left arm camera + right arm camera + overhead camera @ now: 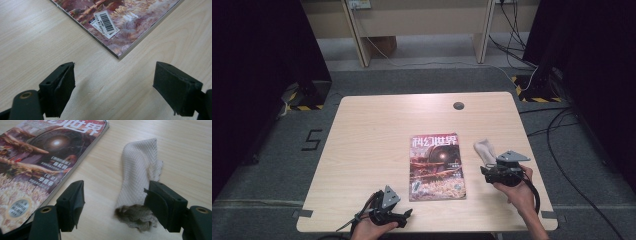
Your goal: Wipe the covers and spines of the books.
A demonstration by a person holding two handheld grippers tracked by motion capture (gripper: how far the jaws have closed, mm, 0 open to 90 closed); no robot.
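Note:
A magazine with a red and brown cover lies flat in the middle of the wooden table. Just right of it lies a crumpled beige waffle-weave cloth. My right gripper stands open over the cloth's near end. In the right gripper view the cloth runs away from the jaws, its darker soiled end on the table beside the right-hand jaw, and the magazine is at the left. My left gripper is open near the front edge. Its jaws face the magazine's barcode corner, with only bare wood between them.
A round cable hole sits near the table's far edge. Behind the table are wooden furniture legs and cables on the grey floor. Dark partitions stand at both sides. Bare wood spreads left of the magazine.

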